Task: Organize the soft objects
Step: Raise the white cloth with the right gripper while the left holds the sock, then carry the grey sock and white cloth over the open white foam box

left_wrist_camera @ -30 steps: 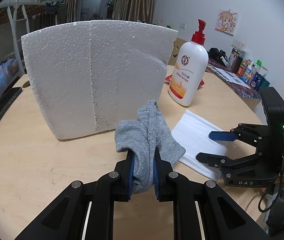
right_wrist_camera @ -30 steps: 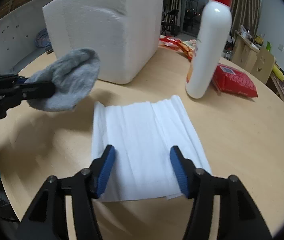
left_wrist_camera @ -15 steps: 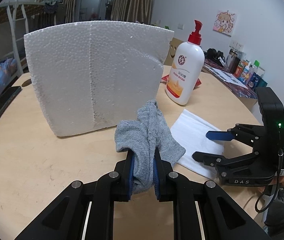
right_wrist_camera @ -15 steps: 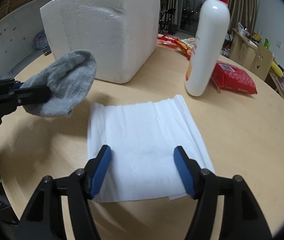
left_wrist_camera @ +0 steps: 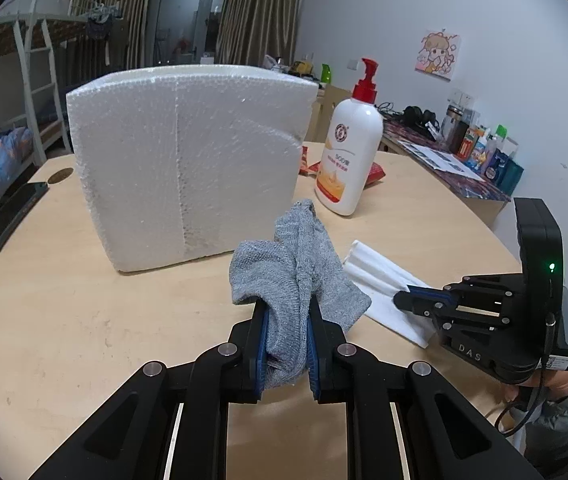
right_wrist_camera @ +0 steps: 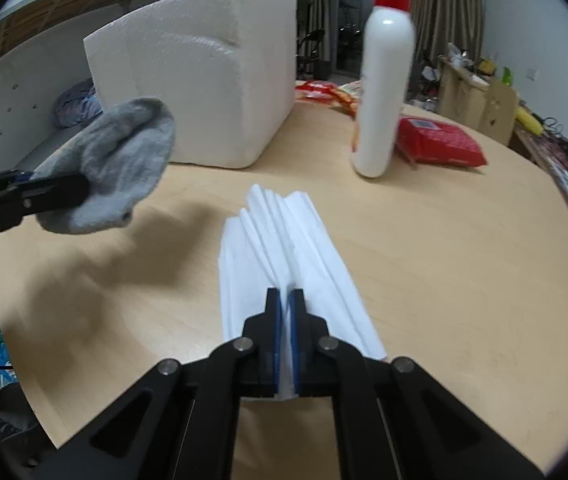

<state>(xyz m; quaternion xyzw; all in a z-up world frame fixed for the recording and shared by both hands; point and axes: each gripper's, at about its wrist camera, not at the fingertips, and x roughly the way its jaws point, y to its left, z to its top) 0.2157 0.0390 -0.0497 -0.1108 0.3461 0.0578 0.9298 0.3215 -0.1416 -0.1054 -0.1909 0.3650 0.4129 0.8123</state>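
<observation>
A grey sock (left_wrist_camera: 292,272) hangs bunched above the round wooden table, pinched by my left gripper (left_wrist_camera: 286,308), which is shut on it; the sock (right_wrist_camera: 115,168) also shows at the left of the right wrist view. A white tissue sheet (right_wrist_camera: 288,240) lies on the table, gathered into long pleats. My right gripper (right_wrist_camera: 285,300) is shut on its near edge, with white paper showing between the blue pads. From the left wrist view the right gripper (left_wrist_camera: 404,298) lies low on the tissue (left_wrist_camera: 380,276), just right of the sock.
A large white foam block (left_wrist_camera: 187,176) stands at the back of the table (left_wrist_camera: 63,320). A white pump bottle with a red cap (left_wrist_camera: 350,152) stands to its right, with a red packet (right_wrist_camera: 440,144) beside it. A dark phone (left_wrist_camera: 11,216) lies at the left edge.
My right gripper's jaws have gone from wide open over the flat tissue to shut, bunching the sheet into pleats. The left gripper still holds the sock and has drifted slightly back from the foam block.
</observation>
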